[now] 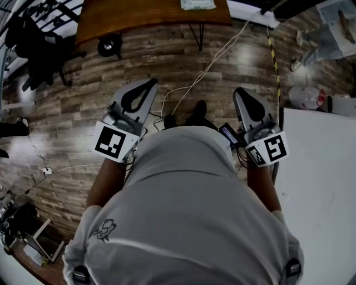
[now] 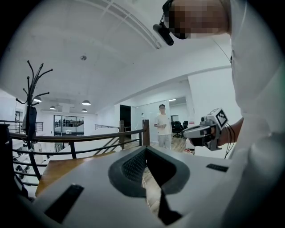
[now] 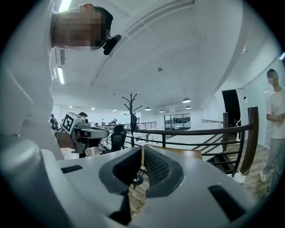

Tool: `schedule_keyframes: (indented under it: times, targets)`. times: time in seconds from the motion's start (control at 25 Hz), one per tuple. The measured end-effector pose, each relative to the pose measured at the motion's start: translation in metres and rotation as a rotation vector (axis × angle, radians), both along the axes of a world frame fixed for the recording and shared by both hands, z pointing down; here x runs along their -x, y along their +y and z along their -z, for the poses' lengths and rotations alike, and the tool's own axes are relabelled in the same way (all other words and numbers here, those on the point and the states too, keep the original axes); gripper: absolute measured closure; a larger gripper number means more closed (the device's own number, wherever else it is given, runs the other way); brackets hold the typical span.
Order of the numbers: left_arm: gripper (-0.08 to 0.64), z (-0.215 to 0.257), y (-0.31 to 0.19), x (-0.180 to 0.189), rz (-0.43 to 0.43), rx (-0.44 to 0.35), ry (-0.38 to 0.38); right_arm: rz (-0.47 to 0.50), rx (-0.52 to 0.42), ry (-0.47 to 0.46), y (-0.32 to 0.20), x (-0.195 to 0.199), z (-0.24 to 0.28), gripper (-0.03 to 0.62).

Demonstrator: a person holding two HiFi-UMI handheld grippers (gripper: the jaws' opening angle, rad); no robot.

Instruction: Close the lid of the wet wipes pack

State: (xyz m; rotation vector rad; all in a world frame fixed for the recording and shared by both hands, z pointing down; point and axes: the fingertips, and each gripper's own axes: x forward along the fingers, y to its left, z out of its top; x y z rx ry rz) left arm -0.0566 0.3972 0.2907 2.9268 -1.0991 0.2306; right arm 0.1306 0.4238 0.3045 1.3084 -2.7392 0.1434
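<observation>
Shirt: right under the head camera, the person's pale shirt fills the bottom of the view, with a forearm coming out on each side.
Left gripper: the left gripper sits out in front of the body on the left, nose pointing ahead over the floor. Its own view shows the two jaws meeting at the tips with nothing between them, so it's closed and empty.
Right gripper: same story for the right gripper on the other side. It's level with its partner and well apart from it, jaws together, carrying nothing.
Shoes: dark shoes peek out just beyond the shirt, between the two grippers.
Floor: wood-plank floor is all around, and a white cable snakes across it toward the far table.
White table: a white table runs along the right, just beside the right gripper.
Wet wipes pack: there it is, the wet wipes pack, lying on the wooden table at the far end and cut by the top edge. It's well apart from both grippers, and I can't tell how its lid stands.
Background: the left gripper view catches a dark railing, a coat rack and a second person standing far back.
</observation>
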Motion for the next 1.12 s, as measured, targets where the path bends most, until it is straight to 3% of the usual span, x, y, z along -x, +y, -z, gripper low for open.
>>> schedule_keyframes:
  times: [0.56, 1.12]
  targets:
    - [0.546, 0.007, 0.012, 0.008, -0.018, -0.009, 0.033, 0.002, 0.009, -0.028, 0.017, 0.025, 0.0, 0.552]
    - [0.546, 0.004, 0.003, -0.007, -0.021, 0.013, 0.043, 0.004, 0.005, -0.018, 0.007, 0.012, 0.003, 0.552]
